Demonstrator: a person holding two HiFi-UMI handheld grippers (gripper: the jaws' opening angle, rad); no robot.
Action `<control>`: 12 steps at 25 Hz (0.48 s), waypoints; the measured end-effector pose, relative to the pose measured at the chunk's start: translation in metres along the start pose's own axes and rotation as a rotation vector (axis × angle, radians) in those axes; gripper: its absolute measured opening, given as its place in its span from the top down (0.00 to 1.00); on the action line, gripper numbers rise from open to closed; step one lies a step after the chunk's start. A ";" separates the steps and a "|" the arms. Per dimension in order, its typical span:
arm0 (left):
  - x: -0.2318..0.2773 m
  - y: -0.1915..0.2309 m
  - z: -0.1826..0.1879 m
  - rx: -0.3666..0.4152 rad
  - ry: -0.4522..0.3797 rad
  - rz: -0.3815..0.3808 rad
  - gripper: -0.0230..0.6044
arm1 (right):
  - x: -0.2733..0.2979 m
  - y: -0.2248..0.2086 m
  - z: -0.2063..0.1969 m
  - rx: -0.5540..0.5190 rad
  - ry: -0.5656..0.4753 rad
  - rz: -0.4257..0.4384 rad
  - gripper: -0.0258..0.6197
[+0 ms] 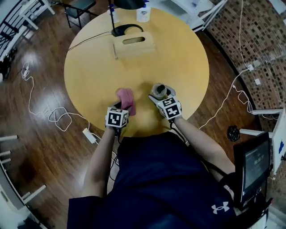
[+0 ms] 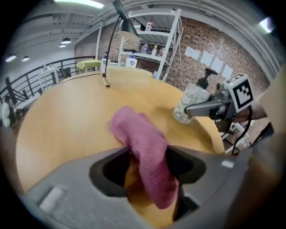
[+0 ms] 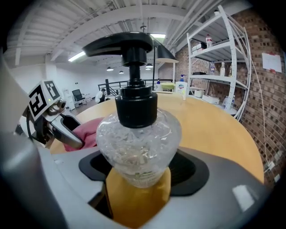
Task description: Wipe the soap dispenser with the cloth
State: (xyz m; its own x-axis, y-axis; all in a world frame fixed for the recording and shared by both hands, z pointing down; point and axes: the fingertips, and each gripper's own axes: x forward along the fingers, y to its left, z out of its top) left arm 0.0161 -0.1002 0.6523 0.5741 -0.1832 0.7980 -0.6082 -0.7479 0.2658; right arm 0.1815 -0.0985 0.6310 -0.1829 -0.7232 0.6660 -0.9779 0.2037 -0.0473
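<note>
A pink cloth (image 1: 126, 97) lies crumpled on the round wooden table (image 1: 178, 53) near its front edge. My left gripper (image 2: 149, 163) straddles the cloth (image 2: 143, 143): the jaws stand apart, with bare table showing between the cloth and the left pad. Just to the right, a clear soap dispenser (image 3: 138, 143) with a black pump stands upright on the table. My right gripper (image 3: 138, 167) is shut on its round body, both pads against the glass. In the head view the dispenser (image 1: 159, 91) sits a short gap from the cloth. The left gripper (image 3: 62, 129) shows beside the cloth (image 3: 87, 129).
A wooden tissue box (image 1: 133, 44) and a black lamp base (image 1: 127, 29) sit at the far side of the table, with a white bottle (image 1: 143, 13) behind them. Cables and a power strip (image 1: 89, 135) lie on the floor at left. A metal shelf (image 2: 156, 40) stands beyond the table.
</note>
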 end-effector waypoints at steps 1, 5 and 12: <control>-0.001 0.003 0.001 -0.014 -0.009 0.004 0.47 | 0.003 -0.003 -0.003 0.011 0.021 0.013 0.38; -0.026 0.017 0.004 -0.063 -0.075 0.007 0.28 | -0.013 -0.010 -0.018 0.145 0.066 -0.008 0.25; -0.092 0.019 -0.060 -0.253 -0.239 -0.009 0.31 | -0.095 0.005 -0.068 0.400 0.037 -0.034 0.37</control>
State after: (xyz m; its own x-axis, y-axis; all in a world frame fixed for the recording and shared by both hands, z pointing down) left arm -0.0817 -0.0592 0.6167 0.6737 -0.3439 0.6541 -0.7023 -0.5735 0.4218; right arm 0.2008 0.0163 0.6180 -0.1530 -0.6997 0.6979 -0.9470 -0.0980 -0.3058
